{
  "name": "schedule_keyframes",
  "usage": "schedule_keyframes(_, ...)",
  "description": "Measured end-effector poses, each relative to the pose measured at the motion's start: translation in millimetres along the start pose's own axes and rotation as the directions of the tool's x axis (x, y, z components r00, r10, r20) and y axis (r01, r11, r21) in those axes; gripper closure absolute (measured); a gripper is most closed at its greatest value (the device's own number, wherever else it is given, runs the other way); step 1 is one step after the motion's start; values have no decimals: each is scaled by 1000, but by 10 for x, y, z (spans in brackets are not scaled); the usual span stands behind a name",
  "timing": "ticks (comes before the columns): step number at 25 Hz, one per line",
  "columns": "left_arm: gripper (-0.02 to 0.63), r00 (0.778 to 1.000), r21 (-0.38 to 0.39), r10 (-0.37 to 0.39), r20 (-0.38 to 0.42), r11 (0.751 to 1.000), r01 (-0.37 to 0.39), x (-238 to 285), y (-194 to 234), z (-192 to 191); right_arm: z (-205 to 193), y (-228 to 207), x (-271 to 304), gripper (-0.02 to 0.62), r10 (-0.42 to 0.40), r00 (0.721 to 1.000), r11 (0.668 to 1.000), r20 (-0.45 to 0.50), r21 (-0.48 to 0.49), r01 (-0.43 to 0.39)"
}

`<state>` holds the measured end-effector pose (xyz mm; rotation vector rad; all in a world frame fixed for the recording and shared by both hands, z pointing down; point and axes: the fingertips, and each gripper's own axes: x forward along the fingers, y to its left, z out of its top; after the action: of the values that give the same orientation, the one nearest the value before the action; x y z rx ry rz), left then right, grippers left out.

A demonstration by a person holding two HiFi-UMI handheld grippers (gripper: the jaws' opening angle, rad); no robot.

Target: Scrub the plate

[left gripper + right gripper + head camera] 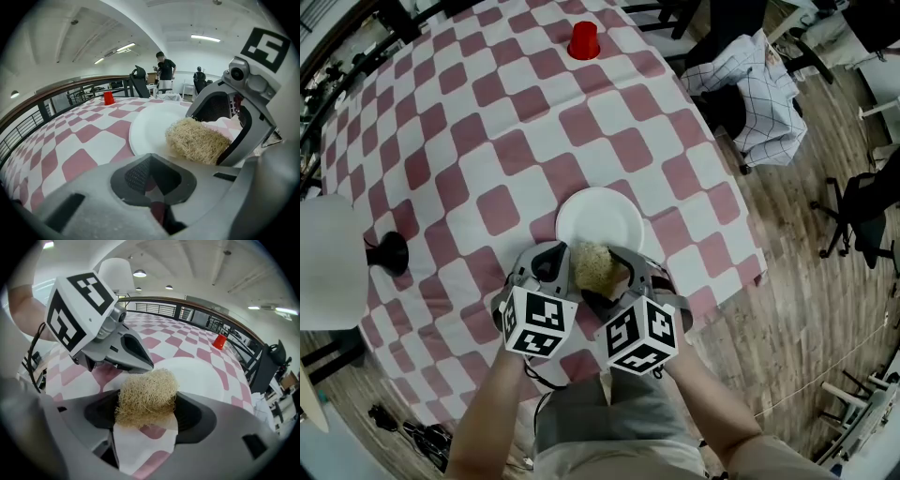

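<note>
A white plate (pixel 600 217) lies on the red-and-white checked tablecloth near the table's front edge. My right gripper (pixel 614 272) is shut on a tan fibrous scrubber (pixel 592 265), which rests over the plate's near rim. In the right gripper view the scrubber (pixel 146 394) bulges out between the jaws of the right gripper (pixel 146 411), with the plate (pixel 201 373) just beyond. My left gripper (pixel 551 261) is beside the plate's near-left rim, shut. In the left gripper view the left gripper (pixel 151 161) shows nothing white between its jaws; the plate (pixel 150 126) and scrubber (pixel 197 140) lie ahead.
A red cup (pixel 583 40) stands at the table's far side. A black lamp base (pixel 389 251) with a white shade (pixel 328 262) is at the left. Chairs, one draped with checked cloth (pixel 755 89), stand on the wooden floor to the right.
</note>
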<state>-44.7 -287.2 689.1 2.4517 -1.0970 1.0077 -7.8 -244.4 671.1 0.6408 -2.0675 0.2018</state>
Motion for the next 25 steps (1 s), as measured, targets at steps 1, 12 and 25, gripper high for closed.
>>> schedule_keyframes(1,592,1000,3,-2,-3,1000,2,2,0,-5,-41,-22,-23,252,4,1000,1000,-1,21,-4)
schedule_keyframes(12,592,1000,-12,-28,-10,1000,28,2,-19,-14,-443,-544,-410,252,-90,996,976,-26,197,93)
schedule_keyframes(25,592,999,-62,11,31,998,-10,-381,12,349,-429,-896,-943,252,-240,970,955,-44,168,244)
